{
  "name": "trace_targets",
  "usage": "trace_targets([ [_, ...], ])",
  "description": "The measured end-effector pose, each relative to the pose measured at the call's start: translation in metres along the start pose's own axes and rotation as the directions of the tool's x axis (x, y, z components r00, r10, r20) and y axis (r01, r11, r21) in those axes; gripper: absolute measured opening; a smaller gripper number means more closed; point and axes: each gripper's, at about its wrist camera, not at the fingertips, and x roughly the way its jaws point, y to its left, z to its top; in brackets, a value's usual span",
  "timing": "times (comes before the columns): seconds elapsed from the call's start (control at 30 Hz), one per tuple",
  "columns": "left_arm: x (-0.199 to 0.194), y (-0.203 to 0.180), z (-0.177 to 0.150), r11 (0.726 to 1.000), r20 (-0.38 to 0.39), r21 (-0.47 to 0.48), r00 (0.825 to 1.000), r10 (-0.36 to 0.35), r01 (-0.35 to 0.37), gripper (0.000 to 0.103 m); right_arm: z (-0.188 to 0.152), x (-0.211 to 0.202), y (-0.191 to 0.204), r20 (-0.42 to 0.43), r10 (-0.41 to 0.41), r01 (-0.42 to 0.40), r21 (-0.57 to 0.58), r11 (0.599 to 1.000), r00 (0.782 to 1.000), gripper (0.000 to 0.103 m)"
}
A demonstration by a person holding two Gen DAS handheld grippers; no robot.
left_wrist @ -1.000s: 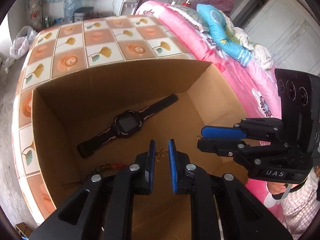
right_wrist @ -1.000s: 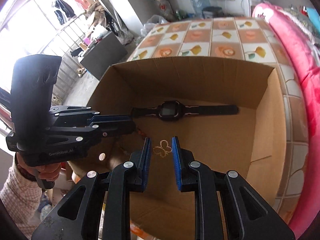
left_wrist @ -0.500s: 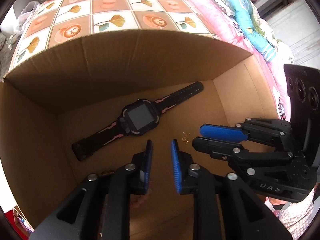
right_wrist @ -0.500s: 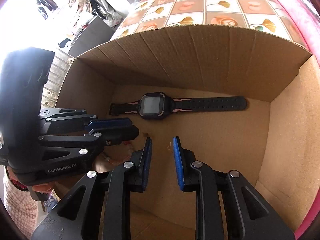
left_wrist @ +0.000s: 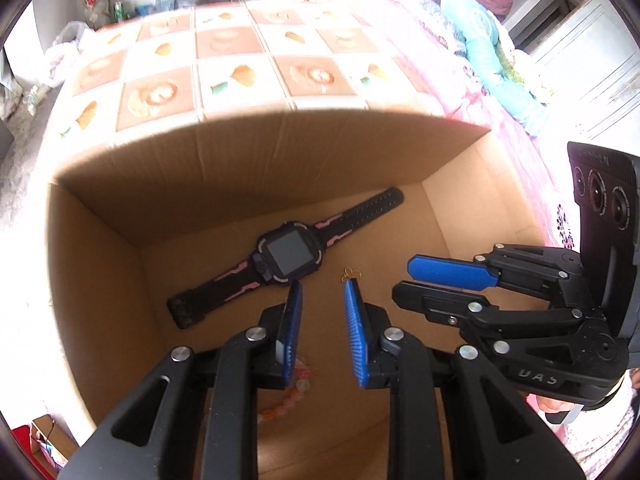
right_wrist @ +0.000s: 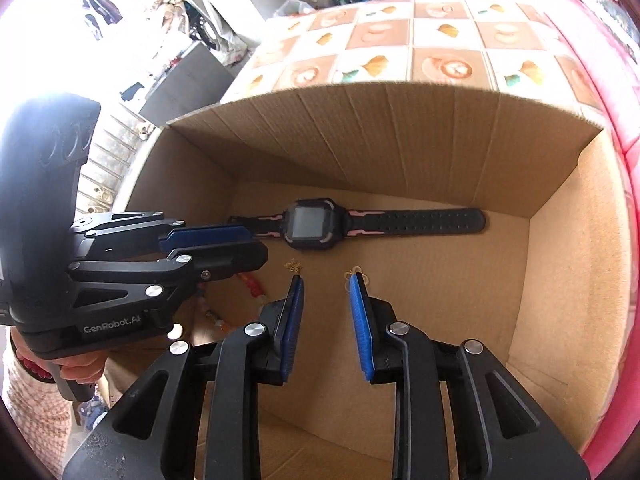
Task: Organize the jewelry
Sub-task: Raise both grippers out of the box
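Both grippers hang over an open cardboard box (left_wrist: 224,184) that stands on a desk (left_wrist: 224,68) covered in a tiled floral cloth. The left gripper (left_wrist: 322,292) has its fingers released, with a clear gap between the blue pads and nothing in it. The right gripper (right_wrist: 325,282) is likewise released and grasps nothing.

On the box floor, beyond the tips of both pairs of fingers, a black smartwatch (left_wrist: 290,254) with pink strap accents lies flat, its strap stretched out straight.

A small gold earring (left_wrist: 351,275) lies on the cardboard just past the tip of the left gripper's right finger. In the right wrist view, a second gold earring (right_wrist: 293,266) lies just past the tip of the right gripper's left finger.

A beaded bracelet (left_wrist: 286,400) of pale pink and orange beads lies under the left gripper's fingers, partly hidden.
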Motion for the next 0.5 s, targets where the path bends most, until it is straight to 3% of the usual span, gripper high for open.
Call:
trace_targets([
  [0.13,-0.036,-0.012,-0.014,1.0,0.085,0.025,0.996,-0.002,0.0,0.021,-0.01,-0.035,0.017,0.084,0.014,-0.01,-0.047,0.999,0.996,0.029],
  [0.23,-0.074,-0.02,-0.032,0.998,0.177,0.058,0.984,-0.009,-0.002,0.022,-0.023,-0.07,0.032,0.169,0.017,-0.002,-0.092,0.996,0.986,0.034],
  [0.37,-0.123,-0.027,-0.071,0.995,0.32,0.1,0.947,-0.036,0.004,0.032,-0.057,-0.117,0.049,0.296,0.034,0.015,-0.16,0.987,0.955,0.049],
  [0.5,-0.154,-0.035,-0.121,0.989,0.421,0.144,0.903,-0.087,0.029,0.044,-0.1,-0.148,0.062,0.411,0.031,0.05,-0.185,0.982,0.911,0.073],
])
